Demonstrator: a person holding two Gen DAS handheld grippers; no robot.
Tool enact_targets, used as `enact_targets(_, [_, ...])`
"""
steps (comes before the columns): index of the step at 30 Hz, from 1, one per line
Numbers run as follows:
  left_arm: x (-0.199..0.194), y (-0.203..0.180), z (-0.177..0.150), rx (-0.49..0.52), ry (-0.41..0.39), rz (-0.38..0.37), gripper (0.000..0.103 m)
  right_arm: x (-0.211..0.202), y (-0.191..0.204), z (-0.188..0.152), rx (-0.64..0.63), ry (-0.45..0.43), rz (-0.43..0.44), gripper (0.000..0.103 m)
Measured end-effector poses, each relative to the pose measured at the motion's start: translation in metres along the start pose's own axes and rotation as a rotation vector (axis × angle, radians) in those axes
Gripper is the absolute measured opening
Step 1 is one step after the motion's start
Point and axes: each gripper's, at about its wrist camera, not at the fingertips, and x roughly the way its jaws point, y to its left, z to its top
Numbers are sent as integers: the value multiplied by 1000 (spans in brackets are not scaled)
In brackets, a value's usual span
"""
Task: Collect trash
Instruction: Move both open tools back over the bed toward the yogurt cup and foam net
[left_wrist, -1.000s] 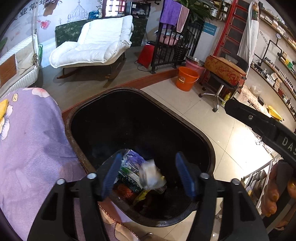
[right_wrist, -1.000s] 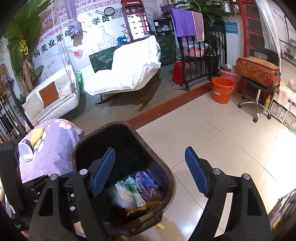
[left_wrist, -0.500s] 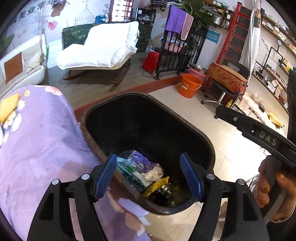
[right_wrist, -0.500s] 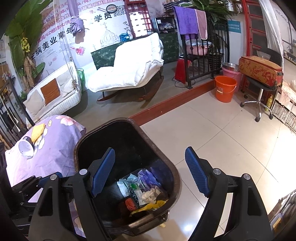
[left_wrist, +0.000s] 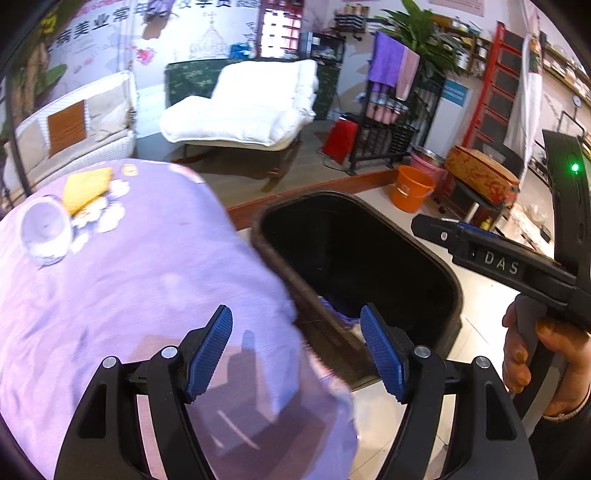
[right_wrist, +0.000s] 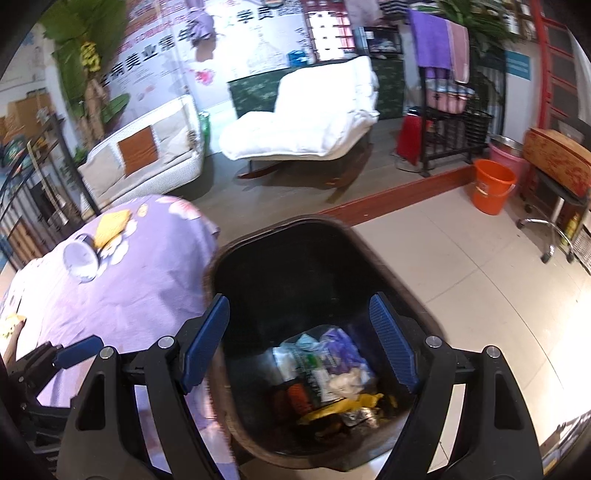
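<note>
Both grippers spread wide and empty over bin and table edge.

Left gripper (left_wrist: 296, 350) straddling purple cloth (left_wrist: 129, 295) and blurred bin rim (left_wrist: 314, 314); trash (right_wrist: 328, 376) low between right gripper (right_wrist: 300, 341) fingers, jumbled, hard to separate; beyond left, white cup (left_wrist: 46, 236) on cloth; farther right, bare floor tiles (right_wrist: 461, 266).

Trash bin (right_wrist: 436, 332): dark matt plastic, rim scuffed. Tablecloth (left_wrist: 140, 280): soft purple printed cloth. Floor tiles (right_wrist: 480, 273): glossy, smooth. Left gripper (left_wrist: 295, 350) pads (left_wrist: 208, 349): ribbed blue rubber on matt black plastic. Bucket (right_wrist: 493, 186): smooth orange plastic.
</note>
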Motion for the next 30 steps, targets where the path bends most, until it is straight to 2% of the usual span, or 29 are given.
enact_targets(8, [-26,49,-7,-46,-50,109,72,12,55,1,-96,25,90,78])
enact_targets(17, [-45,126,-10,-164,-80,255,72,29,126,11,-213,48,220,78])
enact_targets(25, [-36,209,-1,-224,-72,403,72,69,195,29,-296,76,342,78])
enact_targets(30, [-18,251,16,-252,-52,414,72,102,235,45,-334,83,388,78])
